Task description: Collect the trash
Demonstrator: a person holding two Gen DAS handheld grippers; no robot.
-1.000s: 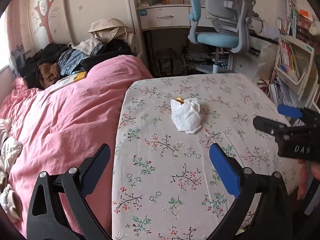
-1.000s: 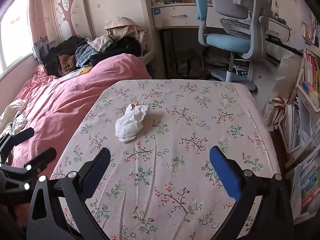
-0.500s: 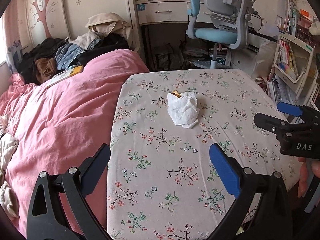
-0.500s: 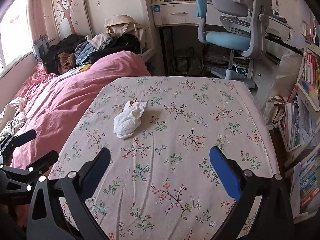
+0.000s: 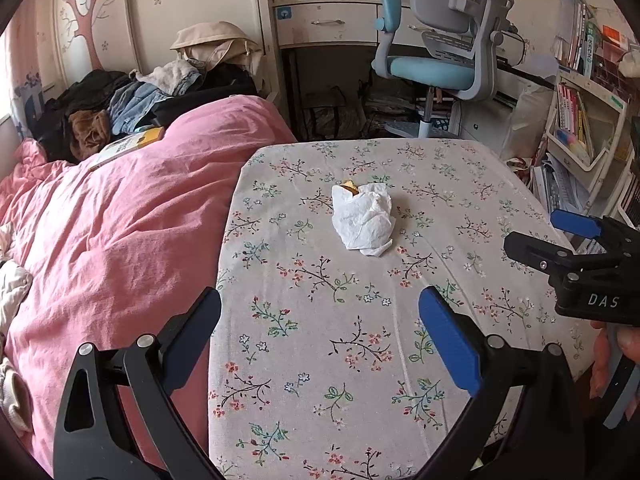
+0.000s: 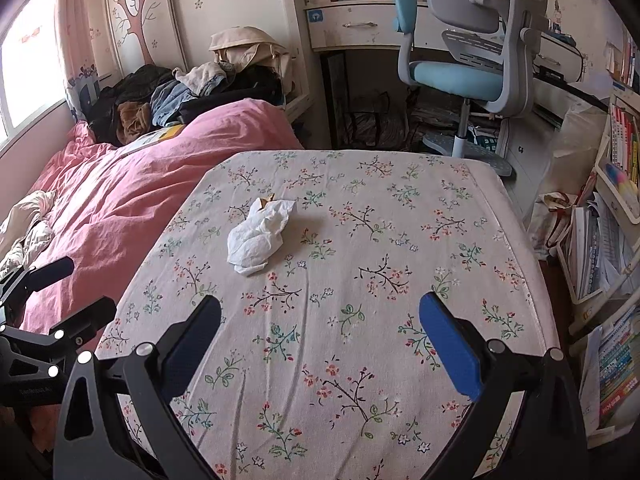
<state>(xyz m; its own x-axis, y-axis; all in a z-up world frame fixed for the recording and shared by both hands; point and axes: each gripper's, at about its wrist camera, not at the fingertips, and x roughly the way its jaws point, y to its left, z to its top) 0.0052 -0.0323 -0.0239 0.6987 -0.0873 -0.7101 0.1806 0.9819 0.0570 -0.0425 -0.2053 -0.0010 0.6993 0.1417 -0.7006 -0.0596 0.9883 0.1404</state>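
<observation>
A crumpled white tissue (image 5: 363,219) (image 6: 259,235) with a small yellow-brown scrap at its far end lies on the floral-cloth table (image 5: 360,340) (image 6: 360,272). My left gripper (image 5: 320,328) hangs open over the table's near left part, well short of the tissue. My right gripper (image 6: 320,332) is open too, above the near middle of the table, with the tissue ahead and to its left. In the left wrist view the right gripper (image 5: 536,232) shows at the right edge, held by a hand (image 5: 616,356). The left gripper (image 6: 60,292) shows at the lower left of the right wrist view.
A bed with a pink duvet (image 5: 112,232) adjoins the table's left side, with a pile of clothes (image 5: 132,100) and a yellow book (image 5: 132,142) at its head. Behind the table are a blue-grey swivel chair (image 5: 444,60) and a white desk (image 5: 332,22). Bookshelves (image 5: 580,120) stand at the right.
Both views have pulled back and risen slightly, so the tissue sits a little farther away. Both grippers stay open and nothing has been touched.
</observation>
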